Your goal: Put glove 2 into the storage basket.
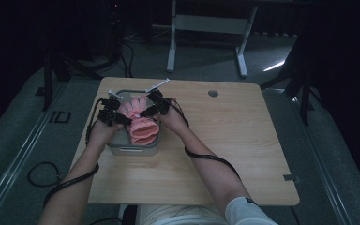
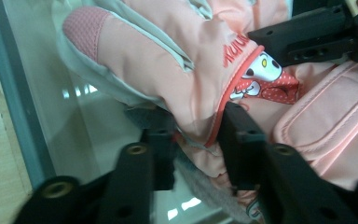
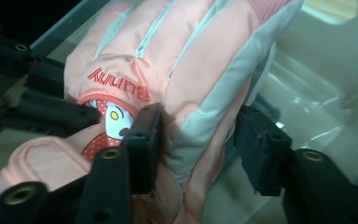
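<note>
We have the pink ski glove [image 1: 140, 123] down inside the grey bin [image 1: 133, 150]; both the left gripper [image 2: 198, 140] and right gripper [image 3: 198, 135] straddle it with jaws loosened, leaving only withdrawal.

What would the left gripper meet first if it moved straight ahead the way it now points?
Most likely the pink glove: it already lies between the left gripper jaws and fills the line ahead. Past it stands a jaw of the right gripper, then probably the grey bin wall; depth is unclear.
</note>
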Demonstrator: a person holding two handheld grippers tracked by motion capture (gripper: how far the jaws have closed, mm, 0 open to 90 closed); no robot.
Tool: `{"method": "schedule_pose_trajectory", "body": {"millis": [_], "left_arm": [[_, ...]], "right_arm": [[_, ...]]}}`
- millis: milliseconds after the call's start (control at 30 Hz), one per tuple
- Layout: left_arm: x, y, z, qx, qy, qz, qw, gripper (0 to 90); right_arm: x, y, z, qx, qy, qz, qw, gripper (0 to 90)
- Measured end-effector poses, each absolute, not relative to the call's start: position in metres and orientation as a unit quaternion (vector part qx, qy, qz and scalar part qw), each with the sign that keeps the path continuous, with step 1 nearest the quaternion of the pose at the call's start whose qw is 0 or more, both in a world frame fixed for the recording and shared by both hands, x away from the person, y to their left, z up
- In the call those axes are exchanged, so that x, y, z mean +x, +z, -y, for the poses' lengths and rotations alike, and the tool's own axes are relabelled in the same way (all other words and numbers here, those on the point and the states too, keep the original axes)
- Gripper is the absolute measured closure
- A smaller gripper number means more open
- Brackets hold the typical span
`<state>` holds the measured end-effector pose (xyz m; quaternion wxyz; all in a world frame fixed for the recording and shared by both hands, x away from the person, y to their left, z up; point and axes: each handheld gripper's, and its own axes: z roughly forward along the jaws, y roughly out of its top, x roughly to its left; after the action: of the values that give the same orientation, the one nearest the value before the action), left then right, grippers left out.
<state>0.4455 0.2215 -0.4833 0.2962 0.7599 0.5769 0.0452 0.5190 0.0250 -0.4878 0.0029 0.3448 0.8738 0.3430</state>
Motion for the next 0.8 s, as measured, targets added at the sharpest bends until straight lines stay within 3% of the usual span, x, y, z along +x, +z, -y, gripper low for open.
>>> {"method": "schedule_pose_trajectory", "body": {"millis": [267, 800], "left_arm": [[0.442, -0.476, -0.223, 0.754, 0.085, -0.582, 0.292, 50.2], [0.439, -0.450, -0.219, 0.755, 0.125, -0.564, 0.309, 48.5]], "right_arm": [[0.520, -0.485, -0.023, 0.345, 0.365, -0.864, -0.003, 43.9], [0.513, -0.455, -0.018, 0.323, 0.401, -0.857, -0.005, 34.8]]}}
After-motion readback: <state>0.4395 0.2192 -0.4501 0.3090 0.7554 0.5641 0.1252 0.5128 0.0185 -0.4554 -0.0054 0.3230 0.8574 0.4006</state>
